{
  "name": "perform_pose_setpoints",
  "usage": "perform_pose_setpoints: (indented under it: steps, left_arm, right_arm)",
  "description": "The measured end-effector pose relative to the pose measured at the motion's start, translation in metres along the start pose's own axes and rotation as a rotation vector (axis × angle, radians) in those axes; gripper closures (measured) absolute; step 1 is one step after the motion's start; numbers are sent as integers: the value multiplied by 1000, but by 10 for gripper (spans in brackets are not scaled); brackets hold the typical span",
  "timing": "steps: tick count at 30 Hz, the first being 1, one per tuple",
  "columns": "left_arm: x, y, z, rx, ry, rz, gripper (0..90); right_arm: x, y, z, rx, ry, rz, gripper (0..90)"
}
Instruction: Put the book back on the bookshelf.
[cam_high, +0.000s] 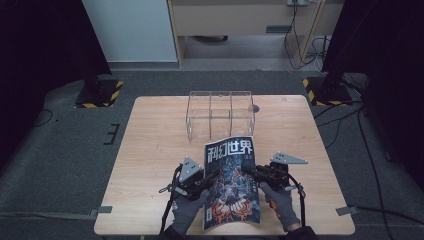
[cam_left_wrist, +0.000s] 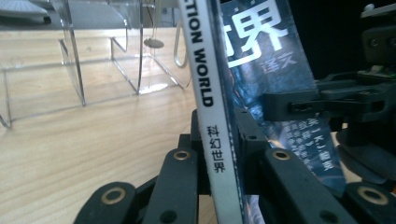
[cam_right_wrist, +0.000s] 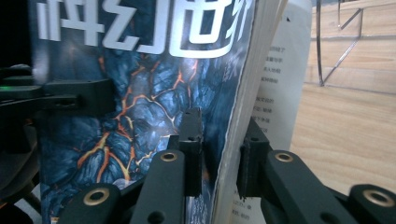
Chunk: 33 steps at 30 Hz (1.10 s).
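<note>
High view: one magazine (cam_high: 232, 182) held upright over the wooden bench (cam_high: 150, 150), left gripper (cam_high: 212, 176) and right gripper (cam_high: 248, 170) at its sides; one clear divided box (cam_high: 220, 114) behind.
Left gripper view: fingers (cam_left_wrist: 180, 184) clamped on the spine.
Right gripper view: fingers (cam_right_wrist: 191, 140) pinching the page edge, slightly apart.

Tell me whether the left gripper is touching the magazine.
Touching. In the left gripper view the left gripper's black jaws stand on either side of the magazine's white spine and press against it, with no gap showing.

Wooden table (cam_high: 150, 150); clear acrylic divided box (cam_high: 220, 114) at far centre.
</note>
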<state>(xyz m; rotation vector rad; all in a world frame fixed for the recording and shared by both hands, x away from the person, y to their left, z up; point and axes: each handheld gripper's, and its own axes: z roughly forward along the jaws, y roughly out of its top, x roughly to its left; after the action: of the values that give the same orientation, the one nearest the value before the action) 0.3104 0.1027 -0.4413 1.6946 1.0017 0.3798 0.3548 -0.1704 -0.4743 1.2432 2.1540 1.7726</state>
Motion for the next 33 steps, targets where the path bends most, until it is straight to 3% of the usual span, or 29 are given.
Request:
perform_pose_setpoints:
  steps: [7, 15, 19, 22, 25, 33]
  left_arm:
    - [1, 6, -4, -5, -11, 3, 821]
    - [1, 13, -12, -13, -50, -4, 823]
    - [-2, 16, -17, -18, -59, 5, 823]
    - [0, 18, -21, -30, -45, 7, 823]
    - [6, 21, -24, -41, -46, -15, 823]
    - [13, 29, -34, -57, -19, -16, 823]
  right_arm:
    - [-3, 4, 3, 4, 5, 13, 680]
    - [-7, 5, 3, 0, 8, 26, 514]
    - [-10, 3, -1, -14, -49, -10, 451]
    - [-18, -1, -9, -37, -84, -4, 416]
    - [-26, -6, -17, -45, -127, -6, 390]
    - [-38, -16, -25, -4, -221, -29, 337]
